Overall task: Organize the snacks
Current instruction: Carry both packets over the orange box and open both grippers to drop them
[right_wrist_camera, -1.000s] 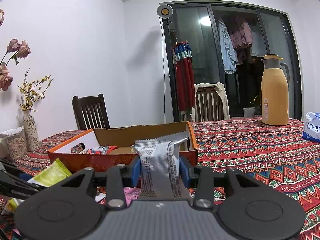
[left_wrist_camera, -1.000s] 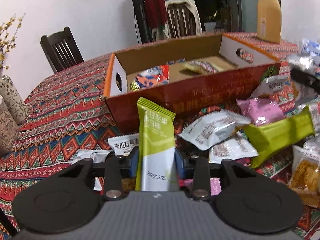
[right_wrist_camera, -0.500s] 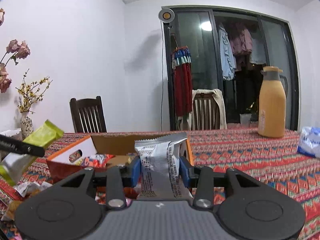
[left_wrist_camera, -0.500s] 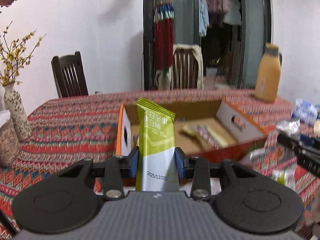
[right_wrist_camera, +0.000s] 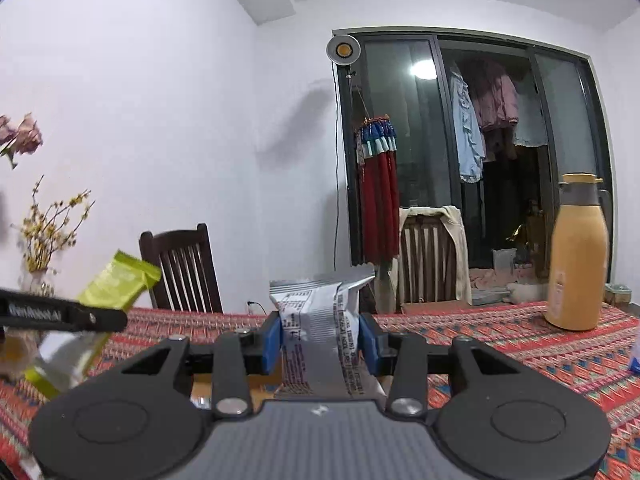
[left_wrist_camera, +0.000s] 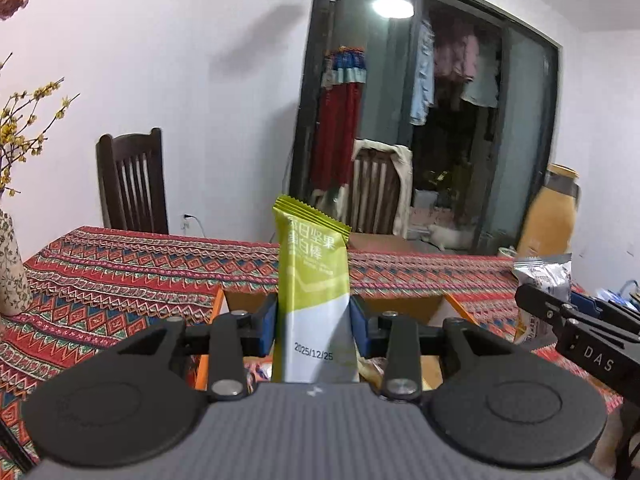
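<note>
**Two snacks aloft over the box**

Left gripper (left_wrist_camera: 313, 330) pinches a green nut bar (left_wrist_camera: 314, 280) upright by its lower half, blue pads pressed to both edges, so it hangs clear to drop in. Right gripper (right_wrist_camera: 319, 342) clamps a silver snack packet (right_wrist_camera: 320, 320) the same way, sealed end up. Both sit above the orange-rimmed cardboard box (left_wrist_camera: 400, 308) on the patterned tablecloth (left_wrist_camera: 120, 280). Inside the box, only glimpses: colourful wrappers low beneath the left jaws, too hidden to name. My read: both are about to be dropped in.
</note>
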Demonstrator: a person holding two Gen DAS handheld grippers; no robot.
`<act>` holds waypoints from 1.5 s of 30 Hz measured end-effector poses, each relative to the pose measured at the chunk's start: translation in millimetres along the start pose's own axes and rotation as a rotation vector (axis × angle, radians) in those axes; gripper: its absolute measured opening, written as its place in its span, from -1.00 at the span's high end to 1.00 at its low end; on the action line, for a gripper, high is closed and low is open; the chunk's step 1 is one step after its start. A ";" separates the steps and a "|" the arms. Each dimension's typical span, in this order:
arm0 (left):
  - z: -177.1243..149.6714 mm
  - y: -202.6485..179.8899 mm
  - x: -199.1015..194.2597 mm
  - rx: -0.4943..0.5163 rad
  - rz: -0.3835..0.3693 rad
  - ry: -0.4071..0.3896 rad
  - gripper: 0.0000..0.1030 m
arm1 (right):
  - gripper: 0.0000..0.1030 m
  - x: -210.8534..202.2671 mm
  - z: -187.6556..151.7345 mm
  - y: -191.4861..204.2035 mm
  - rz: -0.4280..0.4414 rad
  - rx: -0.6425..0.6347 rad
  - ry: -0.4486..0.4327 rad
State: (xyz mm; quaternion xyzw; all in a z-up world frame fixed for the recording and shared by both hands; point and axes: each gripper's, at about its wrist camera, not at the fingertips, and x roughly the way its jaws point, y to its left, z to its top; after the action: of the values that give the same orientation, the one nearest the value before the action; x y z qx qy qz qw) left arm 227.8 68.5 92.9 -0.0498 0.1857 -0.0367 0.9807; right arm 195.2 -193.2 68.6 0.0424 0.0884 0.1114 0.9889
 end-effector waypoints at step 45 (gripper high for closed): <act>-29.7 20.2 29.9 -0.099 0.106 -0.029 -1.00 | -1.00 48.7 -39.0 -2.6 -0.012 0.062 0.087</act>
State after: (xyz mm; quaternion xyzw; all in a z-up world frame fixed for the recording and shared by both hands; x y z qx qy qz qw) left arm 245.7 83.3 52.3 -0.0888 0.1754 0.0252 0.9802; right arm 235.3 -182.2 22.0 0.0679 0.1350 0.1044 0.9830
